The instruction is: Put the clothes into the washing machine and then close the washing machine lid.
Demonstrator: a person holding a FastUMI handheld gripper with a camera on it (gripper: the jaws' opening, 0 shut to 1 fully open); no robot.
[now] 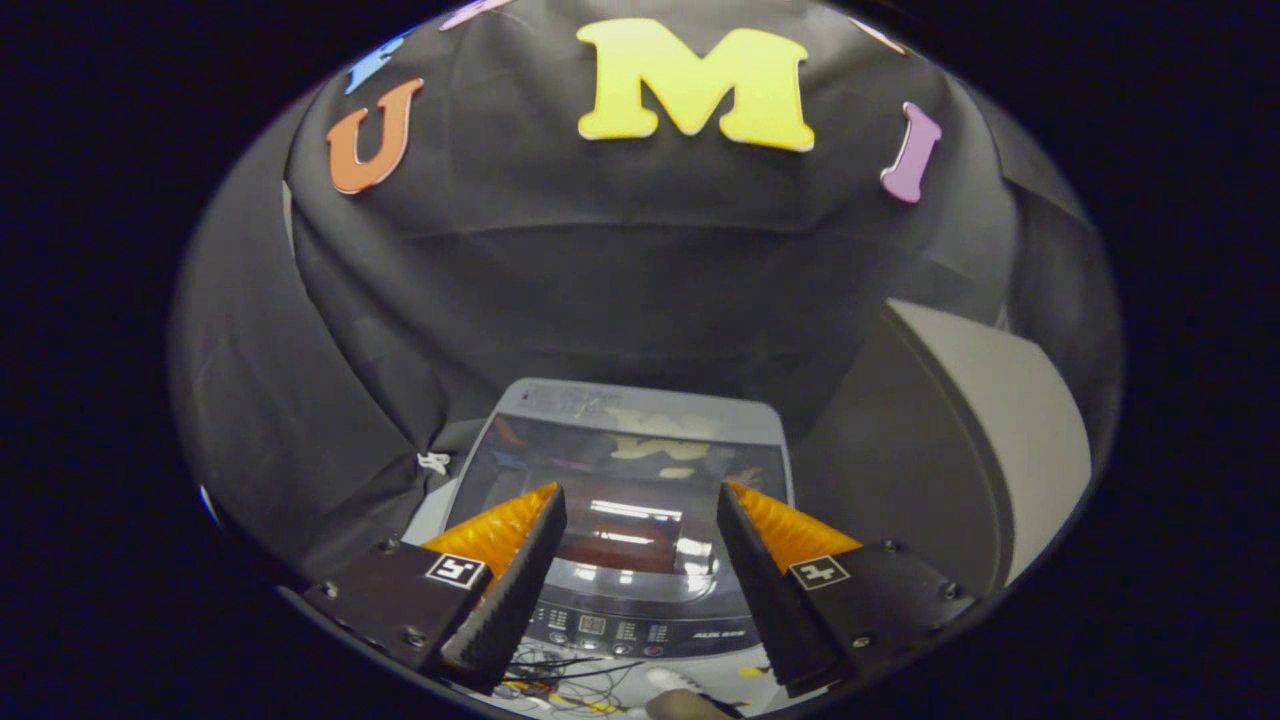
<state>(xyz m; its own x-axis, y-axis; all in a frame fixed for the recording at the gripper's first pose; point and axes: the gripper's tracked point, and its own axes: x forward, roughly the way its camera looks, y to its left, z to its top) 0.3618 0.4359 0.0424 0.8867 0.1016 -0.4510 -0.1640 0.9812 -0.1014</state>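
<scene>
Spread, empty gripper (pixel 640 500) hovers over the washer (pixel 630 470), whose lid (pixel 620 500) looks down; best confirm it sits flush.

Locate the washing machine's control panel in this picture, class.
In the gripper view, the control panel runs along the washing machine's near edge, below the closed glass lid, between the open hand-held gripper's two fingers.

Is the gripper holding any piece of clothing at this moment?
No, the gripper is open with nothing between its fingers, above the washing machine's shut glass lid.
</scene>
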